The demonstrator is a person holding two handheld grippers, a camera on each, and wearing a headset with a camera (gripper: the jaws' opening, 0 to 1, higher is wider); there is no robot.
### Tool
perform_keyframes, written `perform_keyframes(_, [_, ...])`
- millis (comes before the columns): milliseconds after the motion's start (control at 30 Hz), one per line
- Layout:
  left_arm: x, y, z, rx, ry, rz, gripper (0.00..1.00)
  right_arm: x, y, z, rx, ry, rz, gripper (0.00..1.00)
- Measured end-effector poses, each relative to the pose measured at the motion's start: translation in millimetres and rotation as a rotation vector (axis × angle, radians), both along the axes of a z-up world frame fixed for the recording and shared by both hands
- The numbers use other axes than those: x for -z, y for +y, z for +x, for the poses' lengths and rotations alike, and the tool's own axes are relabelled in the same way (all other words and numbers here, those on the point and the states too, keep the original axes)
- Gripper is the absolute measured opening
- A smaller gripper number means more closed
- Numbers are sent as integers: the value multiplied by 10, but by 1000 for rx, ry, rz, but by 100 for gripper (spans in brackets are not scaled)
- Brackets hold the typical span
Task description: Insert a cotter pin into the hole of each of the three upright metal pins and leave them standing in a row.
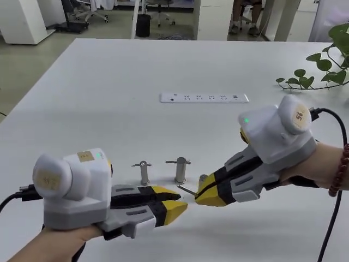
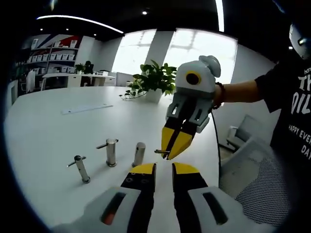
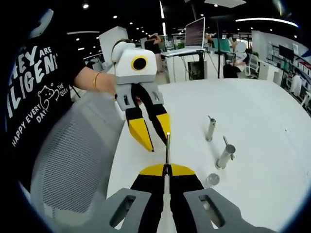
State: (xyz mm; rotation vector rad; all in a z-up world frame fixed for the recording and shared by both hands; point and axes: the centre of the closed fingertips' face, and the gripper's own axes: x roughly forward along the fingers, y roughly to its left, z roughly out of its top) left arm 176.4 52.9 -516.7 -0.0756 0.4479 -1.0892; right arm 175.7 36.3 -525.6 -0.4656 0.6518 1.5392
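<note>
The right gripper (image 1: 199, 196) had its jaws pressed together on a cotter pin (image 1: 186, 190). The free length stuck out beyond the tips, above the table (image 1: 109, 82) and just beside the bare pin (image 1: 203, 178). That pin stood at the right end of the row, partly hidden behind the gripper in the head view, and its hole could not be made out. The middle pin (image 1: 180, 170) and the left pin (image 1: 144, 172) each already carried a crosspiece through the head. The left gripper (image 1: 179, 207) hung near, jaws slightly parted and holding nothing, tips aimed toward the cotter pin. The cotter pin looked like thin, stiff, smooth wire, very light. It would likely swivel or slide between the pads if pushed off-axis, so a hold near the back end, with most of the length free, seemed right. The bare pin looked solid but small, on a narrow base, and a sideways push would probably tip it or skate it across the smooth top. It seemed best clamped low on the shank, below the hole.
</note>
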Motion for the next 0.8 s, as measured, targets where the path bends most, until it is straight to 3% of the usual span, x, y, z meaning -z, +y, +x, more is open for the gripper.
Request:
perform_keyframes(433, [-16, -17, 133, -76, -127, 42, 21, 75, -302, 133, 13, -69, -129, 0])
perform_keyframes(700, [60, -47, 228, -127, -153, 82, 26, 163, -481, 207, 14, -96, -207, 0])
perform_keyframes(800, [97, -75, 246, -139, -149, 85, 26, 209, -548, 254, 17, -106, -238, 0])
